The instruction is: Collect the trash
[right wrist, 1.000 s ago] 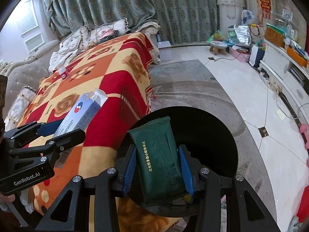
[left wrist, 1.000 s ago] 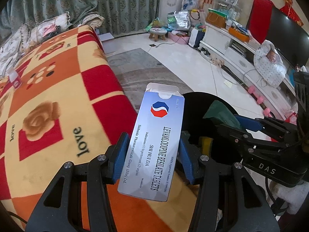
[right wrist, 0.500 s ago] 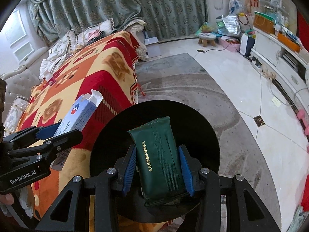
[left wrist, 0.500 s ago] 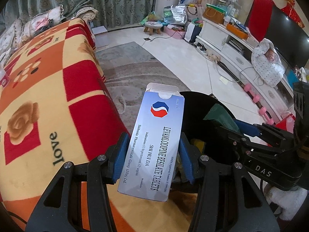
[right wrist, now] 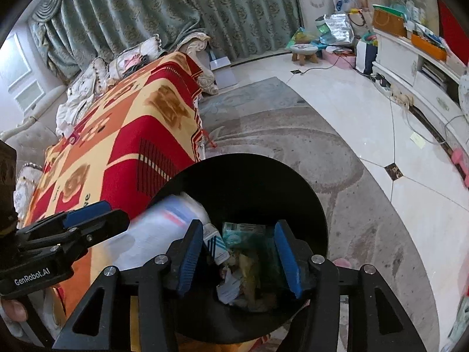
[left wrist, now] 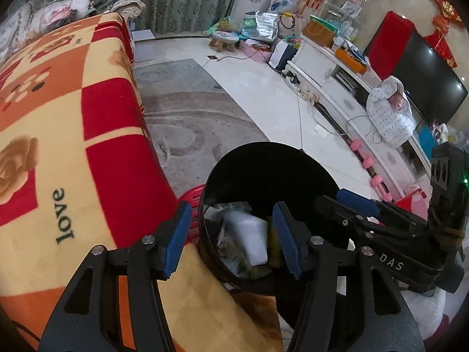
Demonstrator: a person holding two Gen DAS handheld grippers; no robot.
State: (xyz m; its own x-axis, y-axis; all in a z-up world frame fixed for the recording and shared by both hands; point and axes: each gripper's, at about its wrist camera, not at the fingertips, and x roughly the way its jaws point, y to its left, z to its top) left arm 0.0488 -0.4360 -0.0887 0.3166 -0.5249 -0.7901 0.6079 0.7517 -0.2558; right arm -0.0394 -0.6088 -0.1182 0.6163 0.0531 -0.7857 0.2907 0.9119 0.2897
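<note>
A black round trash bin (left wrist: 263,158) (right wrist: 258,176) stands beside the blanket-covered sofa. My left gripper (left wrist: 231,234) is open and empty above the bin's near rim. The white medicine box (left wrist: 249,237) is blurred, falling inside the bin; it also shows as a blur in the right wrist view (right wrist: 164,228). My right gripper (right wrist: 239,255) is open and empty over the bin. The dark green packet (right wrist: 263,252) lies blurred among paper scraps in the bin. Each gripper shows in the other's view: the right one (left wrist: 366,214), the left one (right wrist: 73,228).
A red, orange and yellow blanket (left wrist: 58,117) covers the sofa at left. A grey rug (right wrist: 278,135) and white tile floor (right wrist: 395,176) lie beyond the bin. A white TV cabinet (left wrist: 337,88) with clutter runs along the right. A red basket (left wrist: 190,196) edge shows by the bin.
Both grippers opened over the bin. The medicine box left the left gripper and the green packet left the right gripper; both dropped into the bin.
</note>
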